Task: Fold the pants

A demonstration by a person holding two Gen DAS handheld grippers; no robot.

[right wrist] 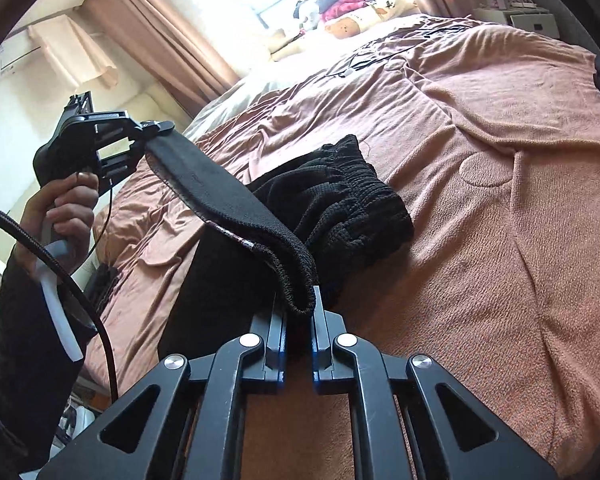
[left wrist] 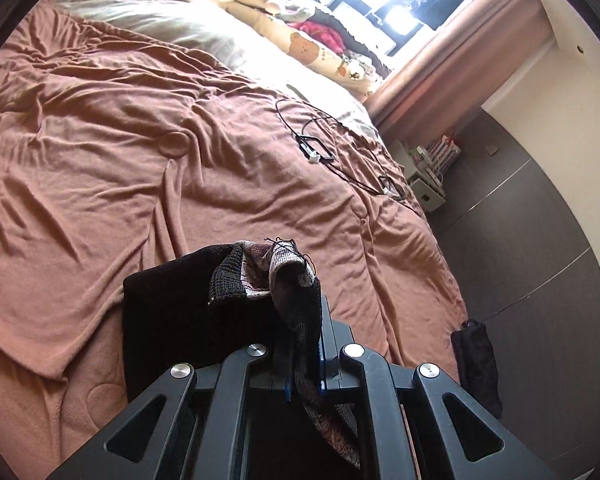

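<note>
You are clamping your left gripper on one end of the black pants' hem, holding it up above the bed. Your right gripper is pinching the hem's other end, so the edge is stretching between them. The rest is lying bunched on the brown blanket.

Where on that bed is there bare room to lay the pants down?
The blanket lies bare between the pants and the pillows. It is crowded toward the bed's window-side edge, where cables sprawl, and by the window, where clothes pile up.
</note>
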